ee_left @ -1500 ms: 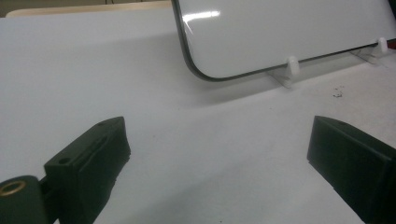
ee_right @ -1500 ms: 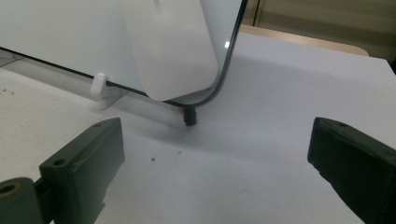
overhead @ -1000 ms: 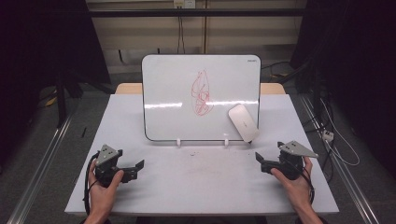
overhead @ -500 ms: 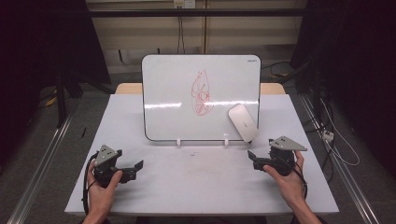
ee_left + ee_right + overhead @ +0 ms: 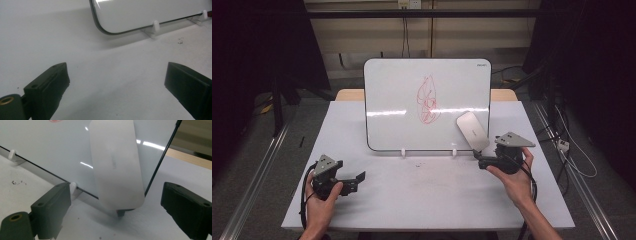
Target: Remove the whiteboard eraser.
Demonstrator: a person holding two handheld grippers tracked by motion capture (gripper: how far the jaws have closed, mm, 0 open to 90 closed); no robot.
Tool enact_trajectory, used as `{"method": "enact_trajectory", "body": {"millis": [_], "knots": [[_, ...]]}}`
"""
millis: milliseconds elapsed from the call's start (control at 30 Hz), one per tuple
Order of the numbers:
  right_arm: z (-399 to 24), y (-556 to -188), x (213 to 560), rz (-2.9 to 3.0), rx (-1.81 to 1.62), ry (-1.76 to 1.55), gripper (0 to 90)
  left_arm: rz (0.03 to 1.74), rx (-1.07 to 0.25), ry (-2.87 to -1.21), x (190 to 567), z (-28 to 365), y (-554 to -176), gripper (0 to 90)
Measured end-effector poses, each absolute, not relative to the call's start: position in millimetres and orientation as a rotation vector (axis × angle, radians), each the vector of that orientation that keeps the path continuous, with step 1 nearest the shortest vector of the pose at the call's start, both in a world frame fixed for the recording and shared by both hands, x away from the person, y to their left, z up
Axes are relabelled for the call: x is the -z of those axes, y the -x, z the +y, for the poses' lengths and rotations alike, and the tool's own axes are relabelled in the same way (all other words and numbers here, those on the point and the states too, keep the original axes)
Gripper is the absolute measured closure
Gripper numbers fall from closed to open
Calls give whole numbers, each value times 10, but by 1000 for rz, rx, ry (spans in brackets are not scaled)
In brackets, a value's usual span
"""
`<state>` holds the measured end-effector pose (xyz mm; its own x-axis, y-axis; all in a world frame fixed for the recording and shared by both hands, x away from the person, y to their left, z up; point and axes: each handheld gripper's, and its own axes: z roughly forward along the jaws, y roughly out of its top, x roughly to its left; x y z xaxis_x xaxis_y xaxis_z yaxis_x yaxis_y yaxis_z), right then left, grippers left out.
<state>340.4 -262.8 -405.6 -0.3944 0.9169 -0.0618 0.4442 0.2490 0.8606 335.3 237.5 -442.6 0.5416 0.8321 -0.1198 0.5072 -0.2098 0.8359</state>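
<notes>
Whiteboard, white with rounded corners and a thin dark rim (image 5: 412, 100), propped upright on small white plastic feet (image 5: 403, 152) at the far half of a pale grey desk (image 5: 427, 200), red marker scribble (image 5: 428, 100) near its middle

Leaning against the board's lower right corner: flat pale grey oblong eraser with rounded corners (image 5: 472, 130), tilted, bottom end near the desk; in the right gripper view (image 5: 116, 167) standing on its lower end on a small dark nub, top resting on the board face, straight ahead between the two black jaws but farther off, untouched by either

Right hand-held gripper (image 5: 479, 161), black with a grey three-cornered plate on top, held in the right hand (image 5: 512, 180) just below and right of the eraser, jaws pointing left toward the board's right foot; jaws released, spread wide, nothing pressed between the pads, lately easing slightly narrower

Left hand-held gripper (image 5: 357, 179), held in the left hand (image 5: 323, 200) at the near left of the desk, well apart from board and eraser; jaws released and wide, bare desk between them in the left gripper view (image 5: 116, 82), board's lower left corner (image 5: 105, 27) beyond

Few dark specks (image 5: 418, 164) on the desk just in front of the board
</notes>
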Motion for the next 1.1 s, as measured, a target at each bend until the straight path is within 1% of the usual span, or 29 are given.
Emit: {"method": "enact_trajectory", "body": {"millis": [133, 200, 333, 467, 700, 767, 833, 933, 1100], "knots": [[-2585, -3498, 4027, 1952, -1045, -1233, 95, 1104, -459, -1880, 4436, 2374, -3360, 53], [-2552, -3543, 4002, 1981, -1021, -1217, 121, 1109, -458, -1886, 4441, 2378, -3353, 53], [-2482, -3627, 3937, 1978, -967, -1173, 125, 1102, -462, -1885, 4432, 2370, -3345, 53], [-2458, -3751, 3906, 2031, -1008, -1206, 205, 1099, -458, -1891, 4439, 2360, -3354, 53], [-2312, -3809, 3907, 1936, -873, -1124, 160, 1096, -452, -1894, 4445, 2359, -3360, 53], [-2300, -3825, 3924, 1933, -861, -1125, 180, 1097, -454, -1890, 4441, 2358, -3354, 53], [-2272, -3825, 3957, 1928, -828, -1092, 155, 1091, -452, -1893, 4441, 2360, -3351, 53], [-2235, -3828, 3998, 1930, -809, -1064, 151, 1092, -448, -1892, 4445, 2356, -3346, 53], [-2190, -3859, 4066, 1957, -778, -1062, 205, 1094, -446, -1897, 4444, 2364, -3345, 53]]}}
